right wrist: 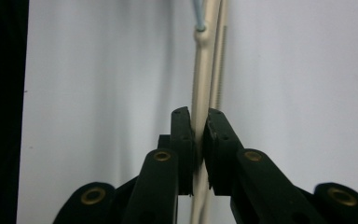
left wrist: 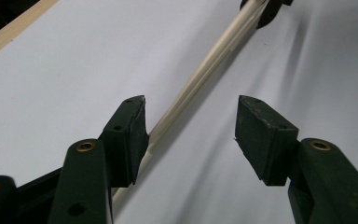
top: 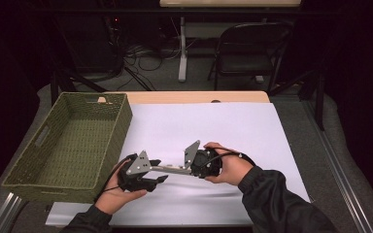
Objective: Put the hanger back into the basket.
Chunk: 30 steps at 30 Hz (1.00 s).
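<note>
My right tongs [right wrist: 199, 128] pinch one end of the long pale stick [right wrist: 201, 84] just above the white tabletop [top: 233, 126], my left tongs [left wrist: 191, 126] are spread around it, so next I squeeze them shut.

dim room | sheet [top: 199, 131] lit from above | nearest jaws blurred

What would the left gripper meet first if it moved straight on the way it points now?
Likely the right gripper. The left gripper looks along the cream stick, and the black jaws clamped on the stick's far end seem the first obstacle, though depth is unclear.
</note>
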Motion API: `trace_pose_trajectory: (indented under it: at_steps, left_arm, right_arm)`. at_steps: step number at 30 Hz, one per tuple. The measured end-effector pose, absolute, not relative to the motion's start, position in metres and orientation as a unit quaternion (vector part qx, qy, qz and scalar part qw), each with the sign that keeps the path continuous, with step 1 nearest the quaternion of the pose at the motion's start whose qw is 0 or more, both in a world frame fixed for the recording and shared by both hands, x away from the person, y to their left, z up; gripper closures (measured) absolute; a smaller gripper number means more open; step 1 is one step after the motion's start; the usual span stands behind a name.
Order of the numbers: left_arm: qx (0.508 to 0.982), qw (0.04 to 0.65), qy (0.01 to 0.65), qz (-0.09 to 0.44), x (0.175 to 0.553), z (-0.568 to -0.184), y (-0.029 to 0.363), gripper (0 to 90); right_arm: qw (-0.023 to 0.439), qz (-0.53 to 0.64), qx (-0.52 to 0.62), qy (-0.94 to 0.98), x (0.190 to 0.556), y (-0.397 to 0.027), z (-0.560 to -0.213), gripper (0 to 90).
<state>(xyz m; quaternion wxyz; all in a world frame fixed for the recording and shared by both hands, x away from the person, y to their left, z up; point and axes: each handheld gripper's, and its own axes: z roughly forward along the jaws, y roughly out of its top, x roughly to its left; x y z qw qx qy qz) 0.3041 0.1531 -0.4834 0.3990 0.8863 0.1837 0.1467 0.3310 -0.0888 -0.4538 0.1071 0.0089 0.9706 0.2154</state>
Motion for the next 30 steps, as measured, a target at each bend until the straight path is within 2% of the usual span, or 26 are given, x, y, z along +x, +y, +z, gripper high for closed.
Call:
trace_pose_trajectory:
  at_steps: [3,4,6,15,19,23,24,27,30]
  left_arm:
    - [0.891,0.394,0.175,0.145,0.307,-0.469,0.158,43.9]
    - [0.891,0.393,0.172,0.145,0.308,-0.466,0.158,43.9]
    - [0.897,0.391,0.169,0.123,0.311,-0.463,0.159,45.8]
    - [0.913,0.376,0.154,0.05,0.315,-0.481,0.149,52.3]
    - [0.917,0.365,0.154,0.034,0.319,-0.493,0.146,55.6]
    - [0.922,0.35,0.163,0.024,0.323,-0.501,0.146,65.0]
    - [0.922,0.349,0.164,0.025,0.323,-0.502,0.146,65.0]
    - [0.925,0.343,0.166,0.021,0.325,-0.504,0.147,73.7]
    - [0.926,0.34,0.163,0.023,0.324,-0.504,0.147,75.8]
  right_arm:
    - [0.099,0.226,0.005,0.969,0.336,-0.093,-0.446,85.9]
    - [0.083,0.235,0.002,0.969,0.337,-0.095,-0.444,86.1]
    - [0.07,0.236,-0.001,0.969,0.336,-0.095,-0.44,86.2]
    - [0.055,0.238,-0.018,0.97,0.335,-0.096,-0.438,86.2]
    - [0.049,0.235,-0.015,0.971,0.336,-0.098,-0.439,86.2]
    - [0.047,0.23,-0.016,0.972,0.338,-0.099,-0.441,86.2]
    - [0.047,0.23,-0.016,0.972,0.338,-0.099,-0.441,86.2]
    - [0.045,0.227,-0.013,0.973,0.339,-0.099,-0.443,86.1]
    - [0.048,0.227,-0.017,0.973,0.339,-0.099,-0.443,86.1]
